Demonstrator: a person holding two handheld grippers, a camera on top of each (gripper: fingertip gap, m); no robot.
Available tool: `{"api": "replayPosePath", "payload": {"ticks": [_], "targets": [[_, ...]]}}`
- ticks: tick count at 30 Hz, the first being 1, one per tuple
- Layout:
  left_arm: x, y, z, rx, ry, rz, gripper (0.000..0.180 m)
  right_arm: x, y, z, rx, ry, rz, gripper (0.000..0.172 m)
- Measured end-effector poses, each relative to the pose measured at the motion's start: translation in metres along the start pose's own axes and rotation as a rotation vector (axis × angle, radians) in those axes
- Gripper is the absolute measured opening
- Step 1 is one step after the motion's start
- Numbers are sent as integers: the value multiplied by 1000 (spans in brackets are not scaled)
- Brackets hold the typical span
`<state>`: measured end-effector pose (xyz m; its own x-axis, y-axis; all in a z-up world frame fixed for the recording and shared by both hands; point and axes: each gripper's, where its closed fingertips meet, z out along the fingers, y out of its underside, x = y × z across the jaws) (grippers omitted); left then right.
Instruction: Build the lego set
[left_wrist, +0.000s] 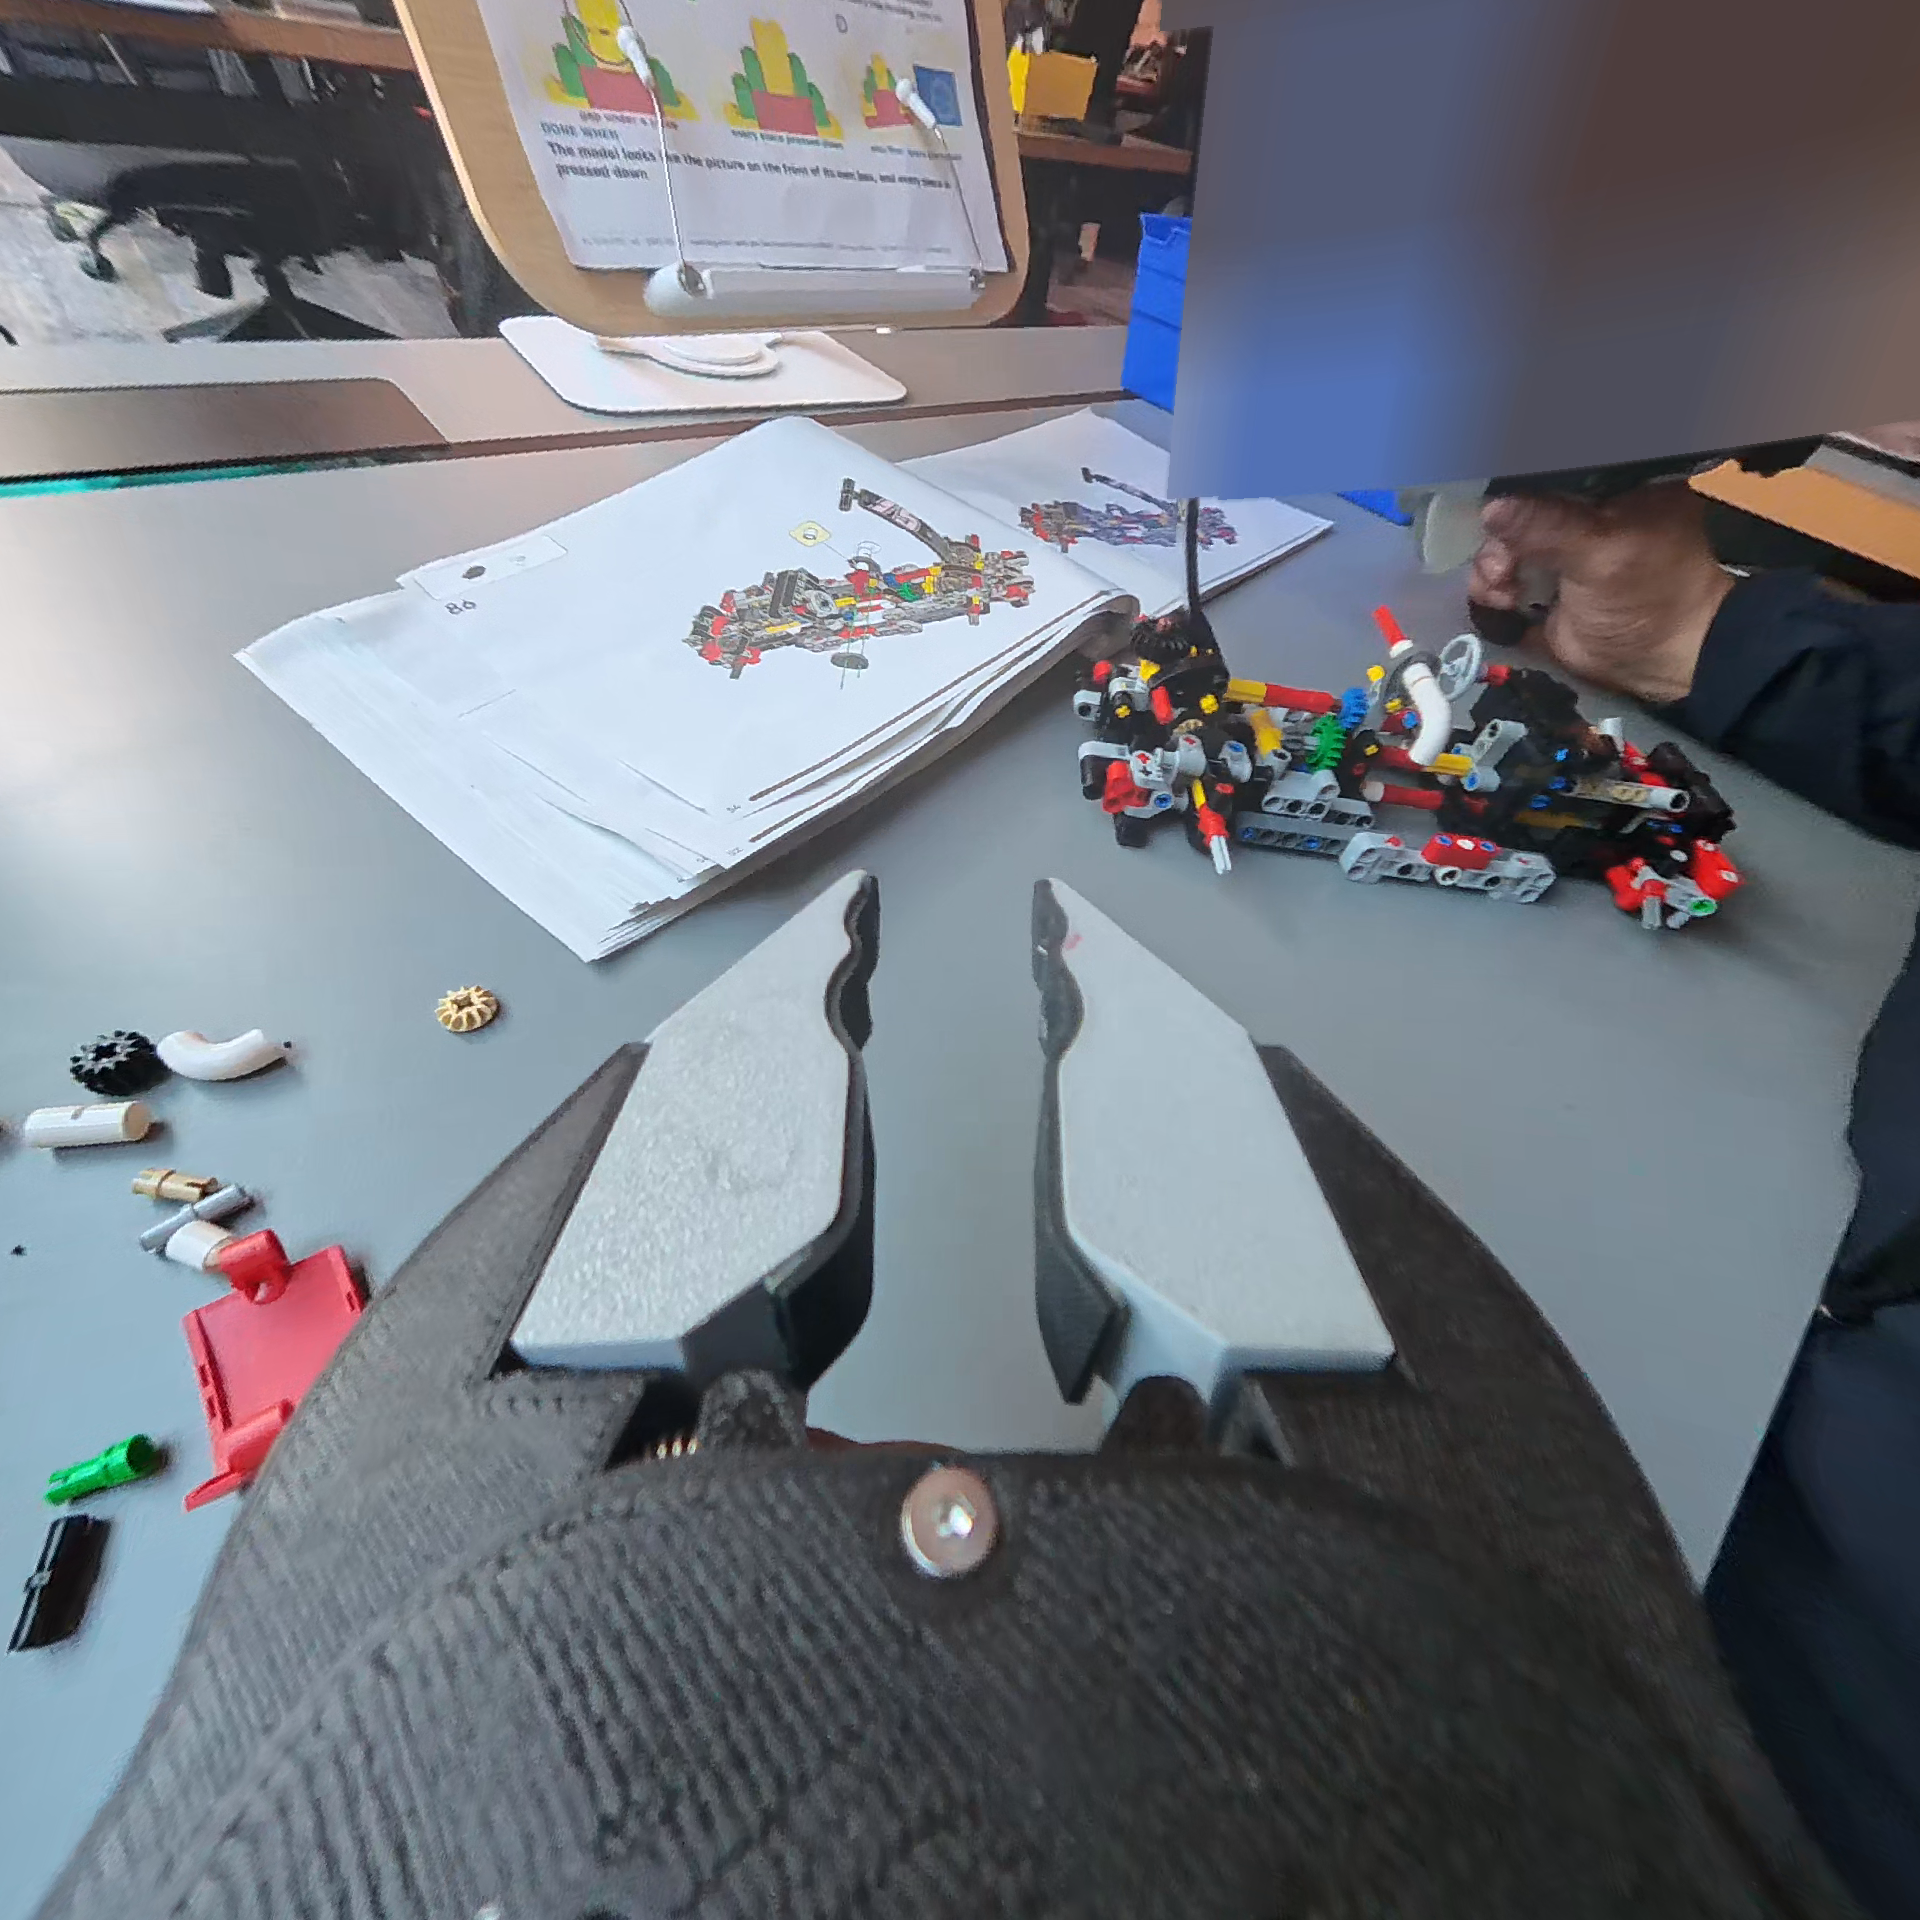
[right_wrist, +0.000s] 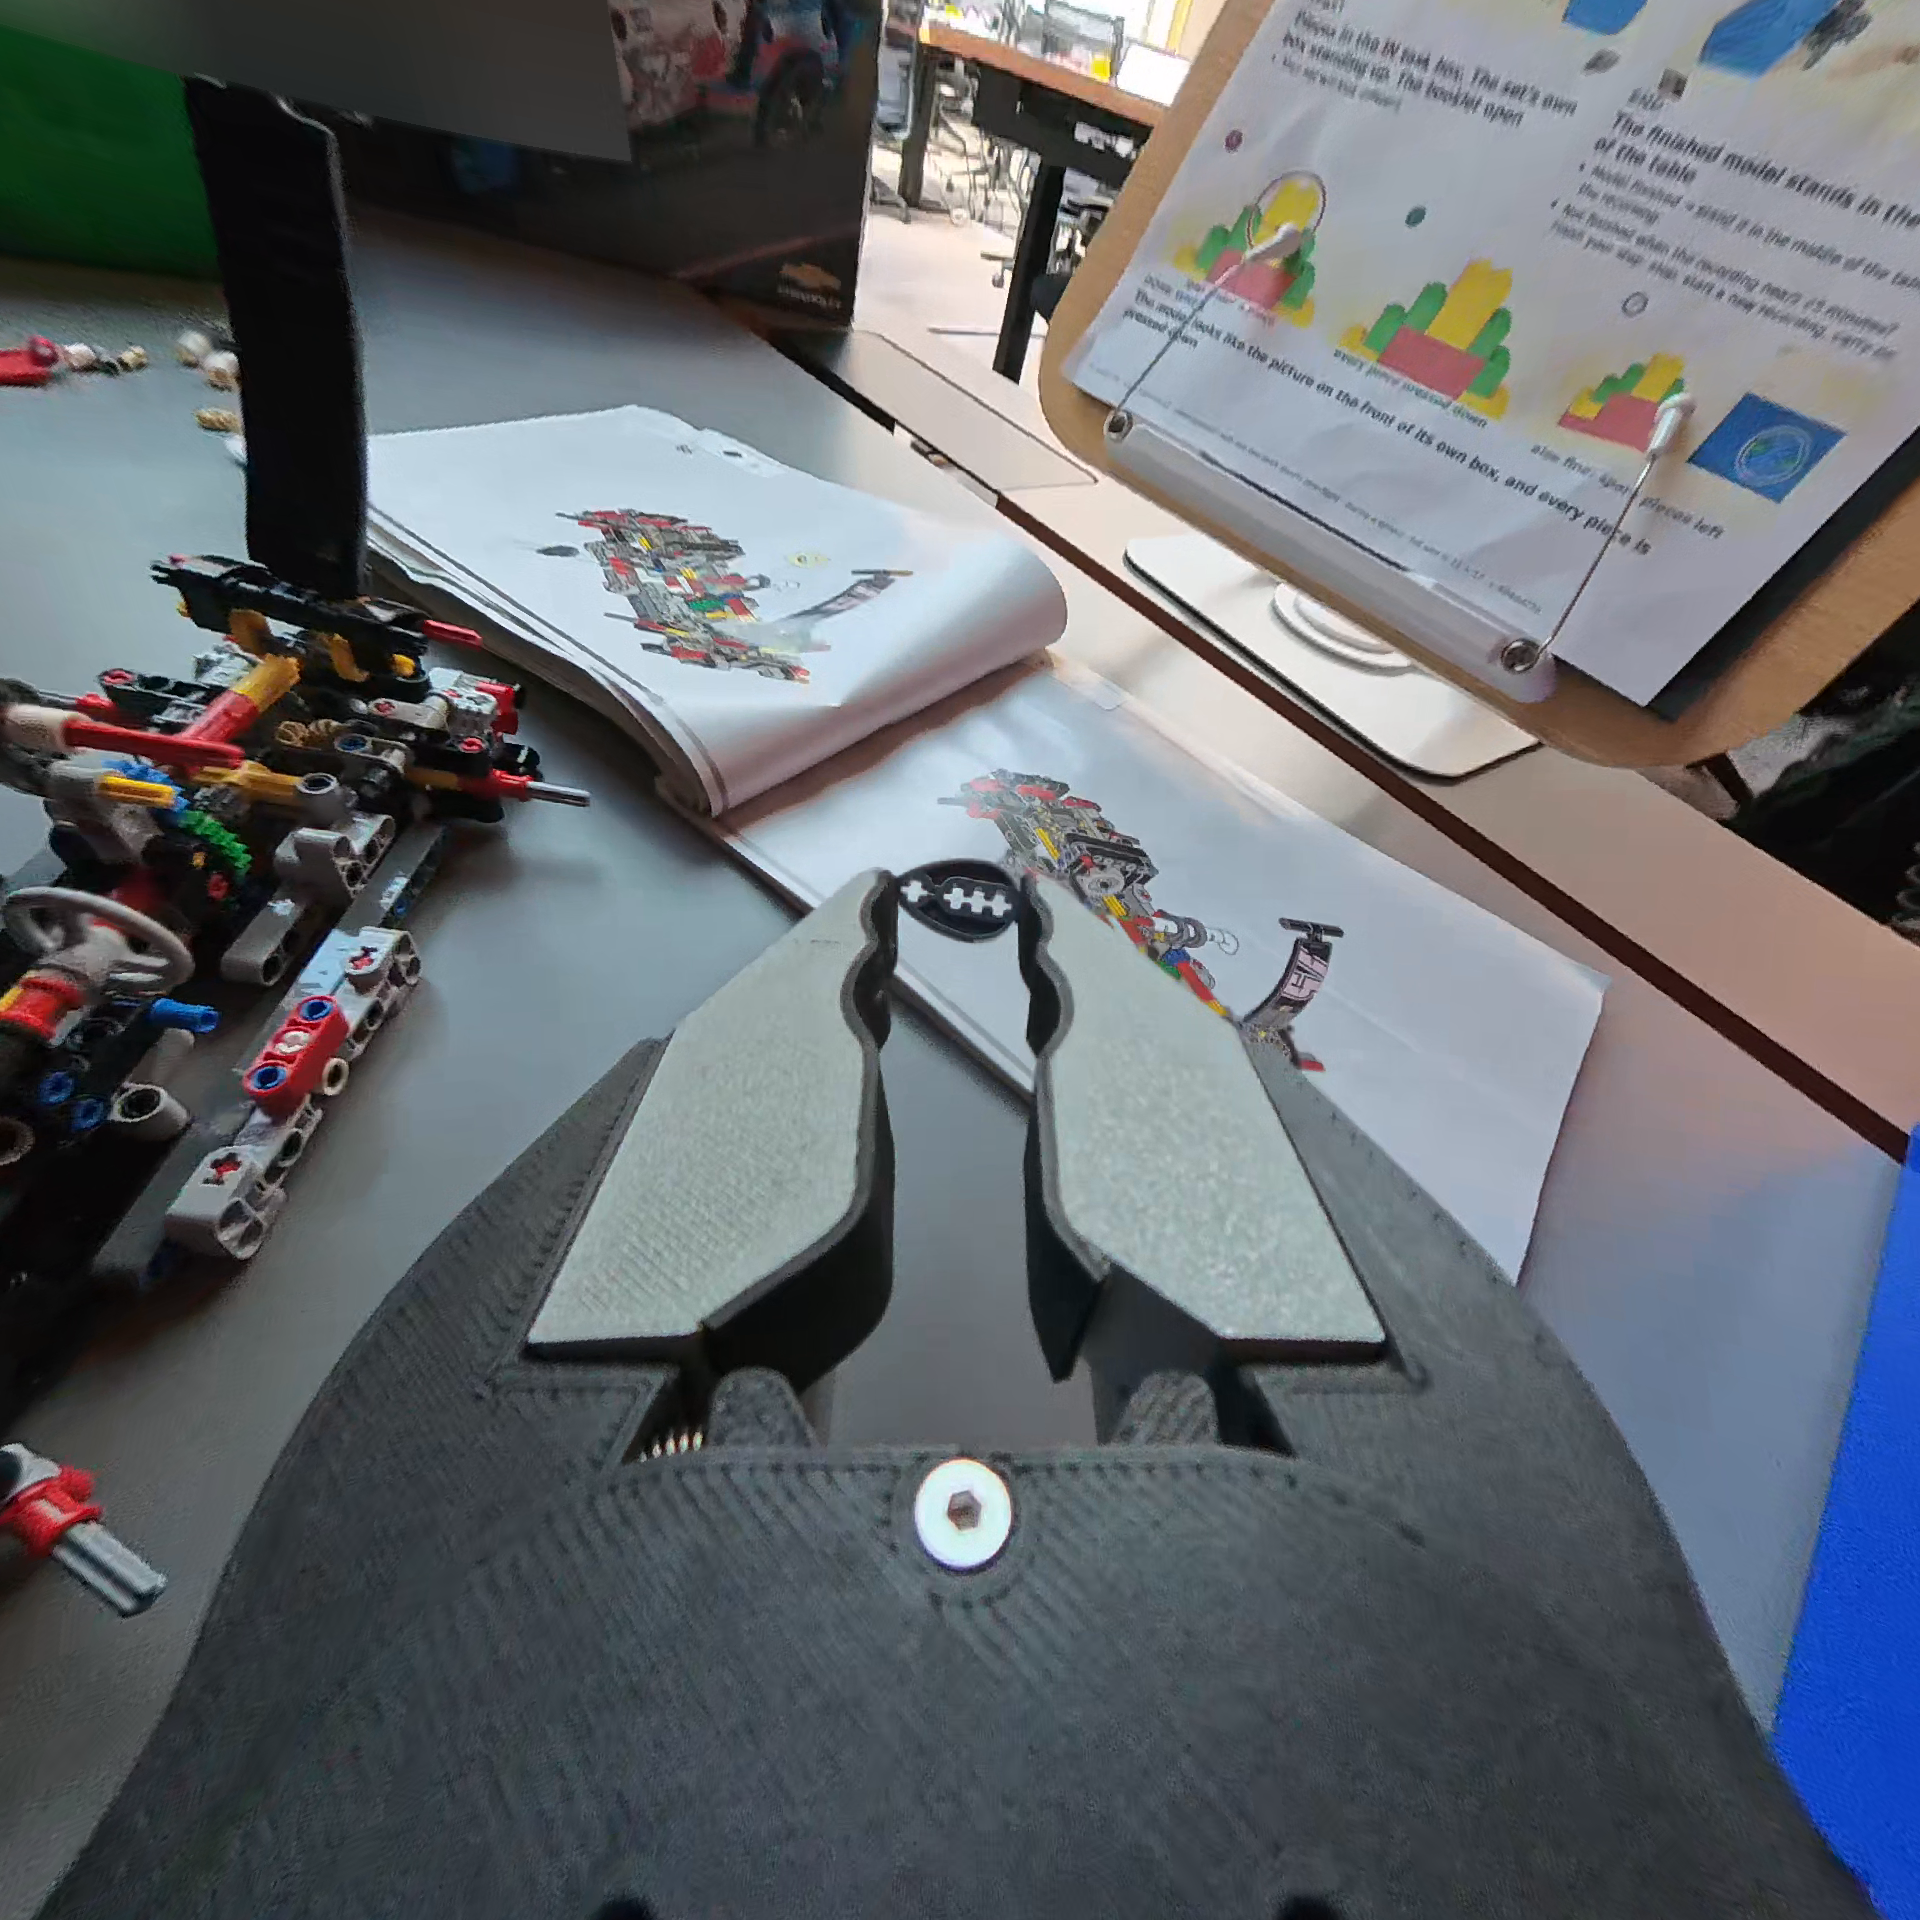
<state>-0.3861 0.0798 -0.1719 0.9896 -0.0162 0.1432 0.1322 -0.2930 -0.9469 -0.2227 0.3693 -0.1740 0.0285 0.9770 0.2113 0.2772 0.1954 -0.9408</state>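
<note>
Taking the open instruction booklet (left_wrist: 727, 665) on the grey table (left_wrist: 208, 779) as the landmark: to its left lie loose building pieces, a black gear (left_wrist: 112, 1062), a white curved tube (left_wrist: 223, 1051), a tan gear (left_wrist: 467, 1007) nearest the booklet's corner, a red panel (left_wrist: 265, 1351), a green pin (left_wrist: 104, 1468) and a black part (left_wrist: 60, 1579). Just in front of the booklet's near edge the left gripper (left_wrist: 954, 904) hangs over bare table, fingers narrowly apart with nothing between them. Behind the booklet a wooden-framed stand (left_wrist: 748, 291) carries a printed sheet with coloured brick drawings. Right of the booklet, touching its edge, sits the half-built model car (left_wrist: 1403, 769) in black, red and grey, a bare hand (left_wrist: 1600, 592) resting behind it. Over the booklet's right-hand page the right gripper (right_wrist: 956, 904) pinches a small black oval piece with cross-shaped holes (right_wrist: 956, 902) at its fingertips. A blue bin (right_wrist: 1849, 1558) stands farthest right, its contents hidden.
</note>
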Motion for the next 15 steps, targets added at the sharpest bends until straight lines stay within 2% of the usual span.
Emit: {"api": "replayPosePath", "payload": {"ticks": [5, 8, 12, 15], "targets": [[1, 7, 5, -50, -47, 36, 27, -18, -16, -9, 53, -87, -49, 20], [21, 15, 12, -101, 67, -89, 32, -30, -25, -14, 77, -117, -122, 20], [49, 3, 15, -9, 137, -185, 26, -54, -45, -23, 127, -168, -215, 20], [88, -5, 28, -19, 257, -293, 26, -80, -63, -31, 171, -220, -305, 20]]}}
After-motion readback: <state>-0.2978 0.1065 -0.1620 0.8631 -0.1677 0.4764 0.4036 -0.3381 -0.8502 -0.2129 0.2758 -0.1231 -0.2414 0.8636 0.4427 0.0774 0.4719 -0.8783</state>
